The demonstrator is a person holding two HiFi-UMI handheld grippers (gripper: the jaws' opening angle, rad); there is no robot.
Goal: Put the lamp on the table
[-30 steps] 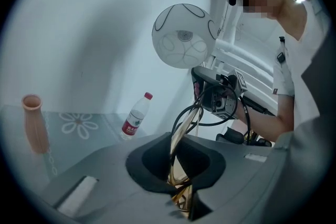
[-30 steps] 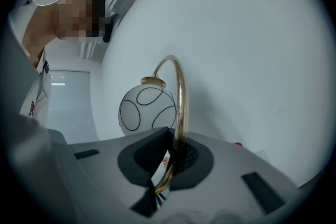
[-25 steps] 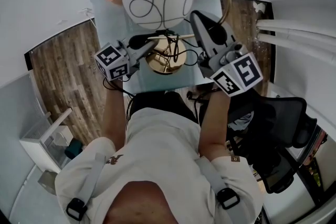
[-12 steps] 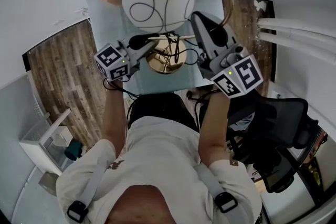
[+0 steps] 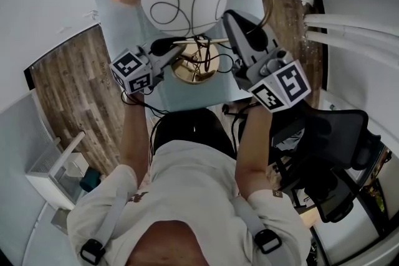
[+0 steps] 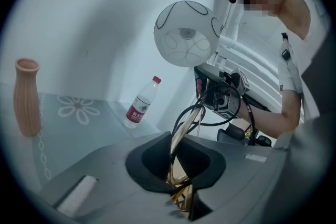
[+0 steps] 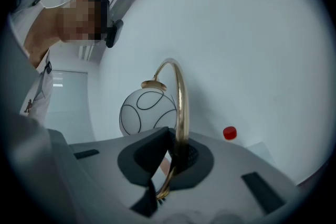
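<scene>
Holding the lamp [image 5: 184, 0] over the table [image 5: 121, 22] w/ 2 claws, left claw [image 6: 181, 186] pinched on its lower stem [image 6: 178, 147], right claw [image 7: 170, 165] on its curved arm [image 7: 181, 97]; next, prob. seat base [image 5: 194, 70] flat, then release.

It looks like a plain office-type room: bare white walls [image 5: 43, 3] at the upper left, wood-plank floor [image 5: 68, 90] on both sides of a glass-topped desk [image 5: 190, 96], a black mesh office chair [image 5: 336, 134] at the right, and a small white cabinet [image 5: 53, 174] at the lower left.
</scene>
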